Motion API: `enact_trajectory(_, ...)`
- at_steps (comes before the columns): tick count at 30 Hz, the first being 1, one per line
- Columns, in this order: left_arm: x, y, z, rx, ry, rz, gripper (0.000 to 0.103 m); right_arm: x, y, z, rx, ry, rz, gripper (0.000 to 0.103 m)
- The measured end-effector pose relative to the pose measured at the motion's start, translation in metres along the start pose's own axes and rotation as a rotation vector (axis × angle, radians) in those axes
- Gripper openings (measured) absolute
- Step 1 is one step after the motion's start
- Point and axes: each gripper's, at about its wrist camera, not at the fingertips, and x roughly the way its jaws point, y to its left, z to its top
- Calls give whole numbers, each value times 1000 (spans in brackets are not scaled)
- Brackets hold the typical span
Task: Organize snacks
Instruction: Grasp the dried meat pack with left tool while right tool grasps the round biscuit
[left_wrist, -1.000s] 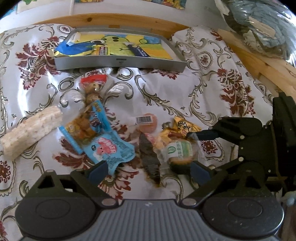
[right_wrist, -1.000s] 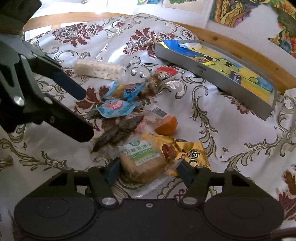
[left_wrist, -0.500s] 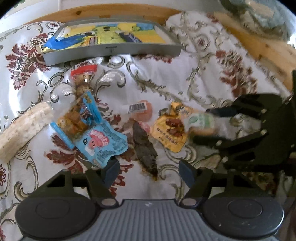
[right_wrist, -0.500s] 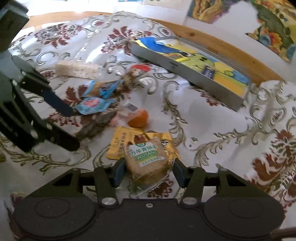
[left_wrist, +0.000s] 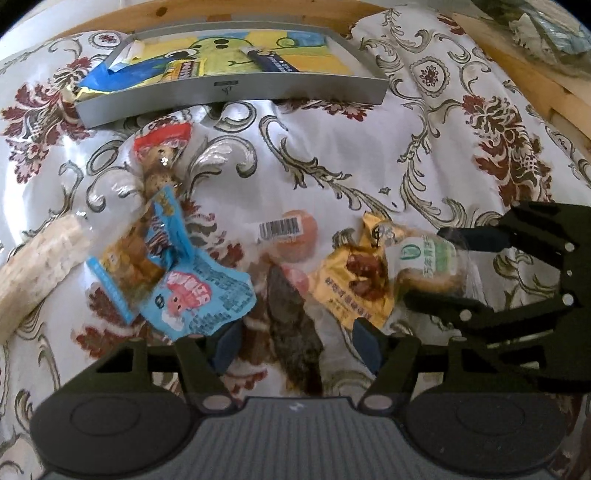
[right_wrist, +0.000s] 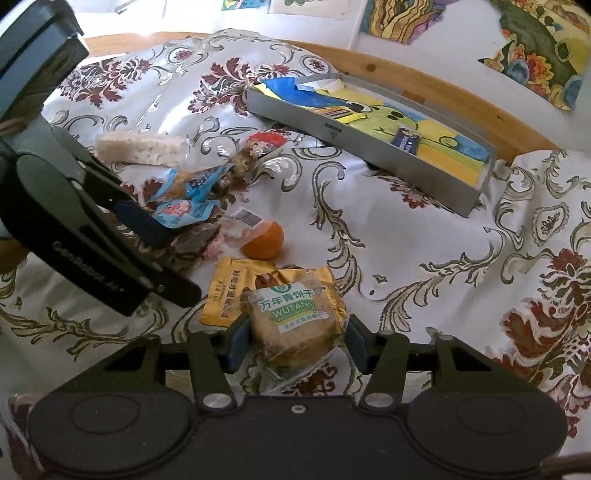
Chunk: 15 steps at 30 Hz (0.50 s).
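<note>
Two views, catalogued in turn.

Left wrist view. Left gripper: fingers apart, empty, hanging low over the dark dried snack. Around it on the floral cloth: blue packet, long pale rice bar, red-topped clear packet, orange jelly cup with barcode, gold packet. Right gripper, entering from the right, is clamped on the green-label biscuit. Grey tray stands at the far edge, holding a picture sheet and a small dark-blue item.

Right wrist view. Right gripper: closed on the biscuit pack, pads pressing both sides. The pack sits above the gold packet, apparently clear of the cloth. Tray lies ahead and to the right, well apart.

Change noted: a second ago the biscuit lay on the cloth between parted fingers; it is now gripped and raised, and the left gripper has dropped closer to the pile.

Judgement: pick complete; carrying to the tray likely follows. Five or more snacks remain loose, so the task is early.
</note>
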Motion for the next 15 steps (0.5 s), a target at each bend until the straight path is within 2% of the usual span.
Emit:
enact_trajectory(7, 11, -3, 3, 18, 3, 21, 70, 4, -5, -3, 26, 2, -3, 56)
enact_trajectory(9, 11, -1, 3, 7, 1, 25, 64, 4, -6, -3, 32, 1, -1, 56)
enact_trajectory(15, 10, 3, 2, -10, -3, 33, 55, 5, -5, -3, 35, 0, 6, 55)
